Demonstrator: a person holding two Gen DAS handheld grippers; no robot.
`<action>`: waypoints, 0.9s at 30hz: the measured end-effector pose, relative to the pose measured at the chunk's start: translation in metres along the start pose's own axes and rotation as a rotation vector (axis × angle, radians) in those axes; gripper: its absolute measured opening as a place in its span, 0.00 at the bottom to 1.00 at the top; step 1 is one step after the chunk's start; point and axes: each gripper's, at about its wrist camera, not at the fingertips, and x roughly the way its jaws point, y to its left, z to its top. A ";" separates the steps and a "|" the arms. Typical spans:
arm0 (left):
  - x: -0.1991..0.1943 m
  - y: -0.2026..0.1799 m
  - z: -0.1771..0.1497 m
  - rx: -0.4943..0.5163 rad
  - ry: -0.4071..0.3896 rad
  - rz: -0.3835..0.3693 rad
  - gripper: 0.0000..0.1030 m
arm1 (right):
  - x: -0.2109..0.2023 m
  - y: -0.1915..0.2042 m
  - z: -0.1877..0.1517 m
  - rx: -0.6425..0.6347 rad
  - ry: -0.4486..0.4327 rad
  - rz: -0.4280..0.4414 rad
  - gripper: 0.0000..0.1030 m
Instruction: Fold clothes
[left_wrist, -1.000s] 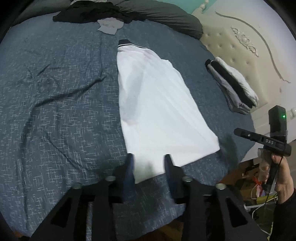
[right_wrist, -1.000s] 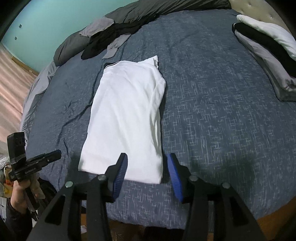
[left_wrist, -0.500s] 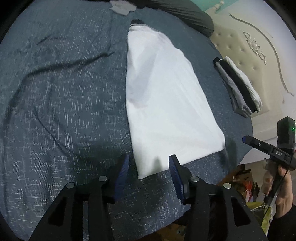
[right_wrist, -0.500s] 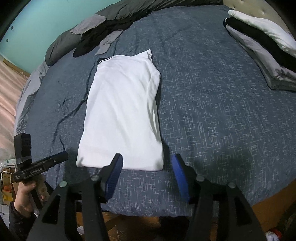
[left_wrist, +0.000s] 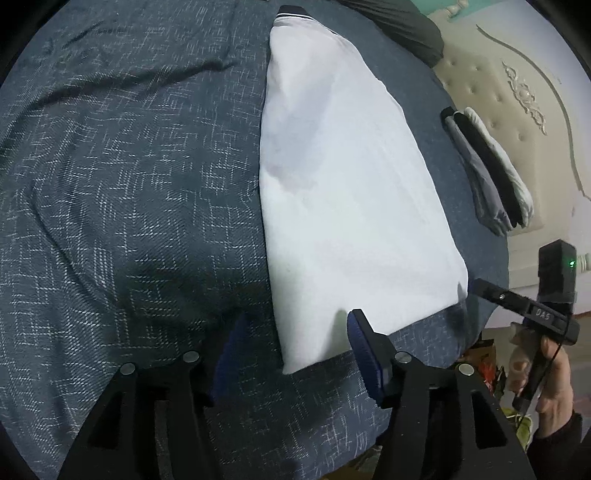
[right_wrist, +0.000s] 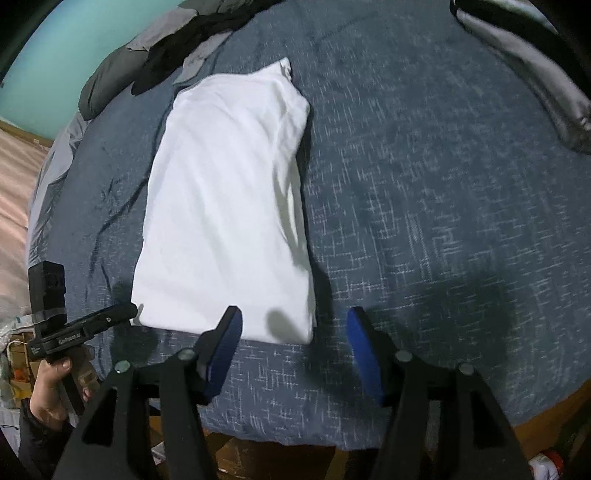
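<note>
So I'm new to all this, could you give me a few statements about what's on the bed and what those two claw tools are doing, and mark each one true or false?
1. The white shirt lies folded into a long strip on the blue bedspread. True.
2. The right gripper is clamped on the shirt. False: its jaws stand open, having just been opening, with the shirt's near corner between them, unpressed.
3. The left gripper is open at the shirt's other near corner. True.
4. The folded clothes near the headboard sit on top of the white shirt. False: they lie apart from it on the bedspread.
5. The bedspread is plain red. False: it is dark blue with a pale crosshatch pattern.
</note>
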 end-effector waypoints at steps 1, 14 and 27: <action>-0.001 -0.001 0.000 0.002 -0.002 -0.002 0.60 | 0.002 -0.001 0.000 0.001 0.000 0.002 0.59; 0.006 -0.007 -0.002 -0.031 -0.002 -0.056 0.60 | 0.025 -0.001 0.002 0.018 0.033 0.073 0.59; 0.012 -0.016 -0.007 -0.023 -0.007 -0.078 0.48 | 0.037 -0.001 0.006 0.034 0.046 0.083 0.59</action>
